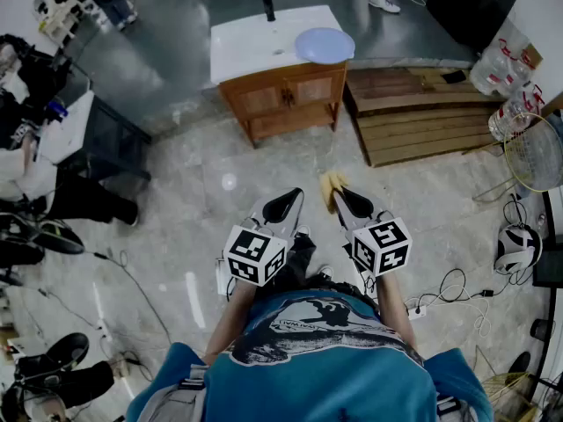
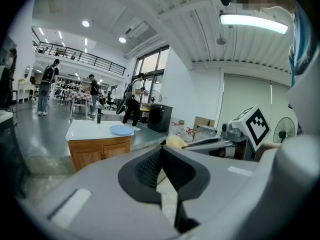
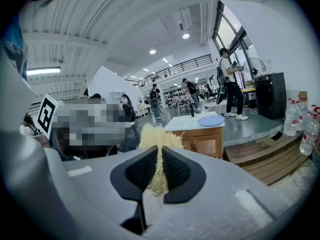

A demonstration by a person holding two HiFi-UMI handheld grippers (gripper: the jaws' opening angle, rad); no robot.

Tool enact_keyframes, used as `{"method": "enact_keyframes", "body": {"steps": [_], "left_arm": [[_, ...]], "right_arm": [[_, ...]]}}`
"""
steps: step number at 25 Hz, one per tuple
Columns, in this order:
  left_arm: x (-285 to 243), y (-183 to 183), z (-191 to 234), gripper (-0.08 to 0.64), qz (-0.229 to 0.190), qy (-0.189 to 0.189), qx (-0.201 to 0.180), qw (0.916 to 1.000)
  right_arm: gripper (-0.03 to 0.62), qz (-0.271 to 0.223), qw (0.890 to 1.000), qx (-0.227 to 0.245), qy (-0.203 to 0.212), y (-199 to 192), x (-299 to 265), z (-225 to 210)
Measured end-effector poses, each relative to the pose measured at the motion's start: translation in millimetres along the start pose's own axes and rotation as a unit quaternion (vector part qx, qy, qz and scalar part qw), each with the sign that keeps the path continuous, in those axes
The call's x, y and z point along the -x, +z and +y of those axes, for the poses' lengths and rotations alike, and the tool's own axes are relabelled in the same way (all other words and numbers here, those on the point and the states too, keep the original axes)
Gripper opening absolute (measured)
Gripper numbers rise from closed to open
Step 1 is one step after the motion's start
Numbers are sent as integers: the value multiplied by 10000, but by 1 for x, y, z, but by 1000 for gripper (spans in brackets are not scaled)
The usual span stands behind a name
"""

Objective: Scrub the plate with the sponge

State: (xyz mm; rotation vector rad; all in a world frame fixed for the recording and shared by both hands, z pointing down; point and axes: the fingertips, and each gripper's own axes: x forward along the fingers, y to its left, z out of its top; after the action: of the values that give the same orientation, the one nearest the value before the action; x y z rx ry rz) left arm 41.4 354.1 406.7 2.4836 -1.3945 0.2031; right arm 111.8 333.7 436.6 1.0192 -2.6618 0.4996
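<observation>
A pale blue plate [image 1: 324, 45] lies on the white top of a wooden cabinet [image 1: 283, 95] some way ahead of me; it also shows as the plate [image 2: 121, 129] in the left gripper view and the plate [image 3: 210, 120] in the right one. My right gripper [image 1: 338, 193] is shut on a yellow fibrous sponge [image 3: 159, 144], which sticks out past the pads; the sponge [image 1: 332, 187] shows in the head view too. My left gripper [image 1: 283, 206] is shut with nothing in it. Both are held near my body, far from the plate.
A dark bottle [image 1: 267, 5] stands at the back of the cabinet top. Wooden pallets [image 1: 422, 112] lie right of the cabinet, with water bottles [image 1: 503, 64] beyond. Cables and a power strip [image 1: 422, 304] trail on the floor at right. People stand and sit around the room.
</observation>
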Motion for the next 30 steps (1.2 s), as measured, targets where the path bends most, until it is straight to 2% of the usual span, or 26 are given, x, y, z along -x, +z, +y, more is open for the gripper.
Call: {"method": "enact_keyframes", "body": {"steps": [8,19,30], "left_arm": [[-23,9,18,14,91,-32,7,10000],[-63,22,43,14,180,-269,1,9995],[-101,44,94,14,198,-502,-61,9985]], "right_arm": [[28,-115,9997,-226,-63,12,-21,-19],[29,-85,9991,-383,-177,27,-51,-47],[29,-48,9977,-502,-445,49,-101,-76]]}}
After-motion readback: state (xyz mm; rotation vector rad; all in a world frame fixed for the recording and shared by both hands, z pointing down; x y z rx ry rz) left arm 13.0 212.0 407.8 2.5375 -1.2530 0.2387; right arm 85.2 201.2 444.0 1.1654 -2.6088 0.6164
